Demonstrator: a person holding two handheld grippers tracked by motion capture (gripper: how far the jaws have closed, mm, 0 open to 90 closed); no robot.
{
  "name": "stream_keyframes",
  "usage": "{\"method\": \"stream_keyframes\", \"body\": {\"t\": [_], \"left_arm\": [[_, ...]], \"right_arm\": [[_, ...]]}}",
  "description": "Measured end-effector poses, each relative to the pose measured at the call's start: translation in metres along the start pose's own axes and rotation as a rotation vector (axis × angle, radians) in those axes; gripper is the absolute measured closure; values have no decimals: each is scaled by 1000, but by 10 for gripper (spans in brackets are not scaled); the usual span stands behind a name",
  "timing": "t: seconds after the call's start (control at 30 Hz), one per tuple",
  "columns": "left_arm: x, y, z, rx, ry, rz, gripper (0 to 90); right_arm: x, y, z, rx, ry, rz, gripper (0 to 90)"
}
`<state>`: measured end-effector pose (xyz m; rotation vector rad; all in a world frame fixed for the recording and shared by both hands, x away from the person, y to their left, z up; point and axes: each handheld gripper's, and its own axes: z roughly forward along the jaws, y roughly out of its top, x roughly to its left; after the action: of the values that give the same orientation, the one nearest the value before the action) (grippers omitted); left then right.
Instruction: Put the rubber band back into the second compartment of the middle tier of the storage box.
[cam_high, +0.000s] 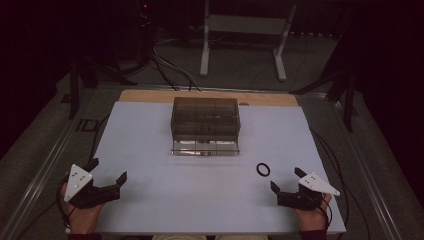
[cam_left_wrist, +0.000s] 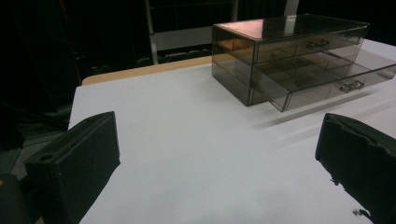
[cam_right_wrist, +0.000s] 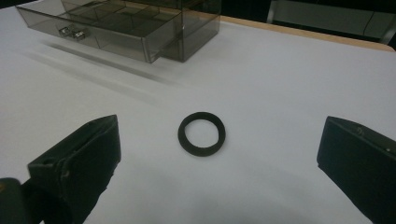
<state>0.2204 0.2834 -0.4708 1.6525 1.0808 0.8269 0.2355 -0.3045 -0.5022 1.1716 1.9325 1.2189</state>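
Note:
A smoky clear drawer box (cam_high: 205, 118) stands at the middle back of the white table (cam_high: 150, 145), its bottom drawer (cam_high: 205, 147) pulled out toward me. A small black ring (cam_high: 263, 169) lies flat on the table to the right of the drawer. My right gripper (cam_high: 286, 181) rests open just behind the ring; in the right gripper view the ring (cam_right_wrist: 201, 133) lies ahead between the wide-apart jaws, untouched. My left gripper (cam_high: 107, 171) is open at the front left, with nothing between its jaws. The left gripper view shows the box (cam_left_wrist: 285, 56) far right with its open drawer (cam_left_wrist: 327, 79).
A bare wooden strip (cam_high: 150, 95) runs along the table's back edge. Beyond it are a white metal stand (cam_high: 243, 30) and cables on the grey floor (cam_high: 170, 70). Dark stand legs (cam_high: 75, 85) flank both back corners.

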Motion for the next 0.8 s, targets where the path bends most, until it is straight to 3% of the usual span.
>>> {"method": "stream_keyframes", "body": {"t": [0.37,0.53,0.8], "left_arm": [[1,-2,1,-3,6,-2,4],[2,-4,2,11,-28,-12,16],[2,-5,1,8,-13,-18,3]], "right_arm": [[0,2,1,-5,-8,3,0],[1,7,0,-3,-20,3,0],[4,19,3,27,-18,4,0]]}}
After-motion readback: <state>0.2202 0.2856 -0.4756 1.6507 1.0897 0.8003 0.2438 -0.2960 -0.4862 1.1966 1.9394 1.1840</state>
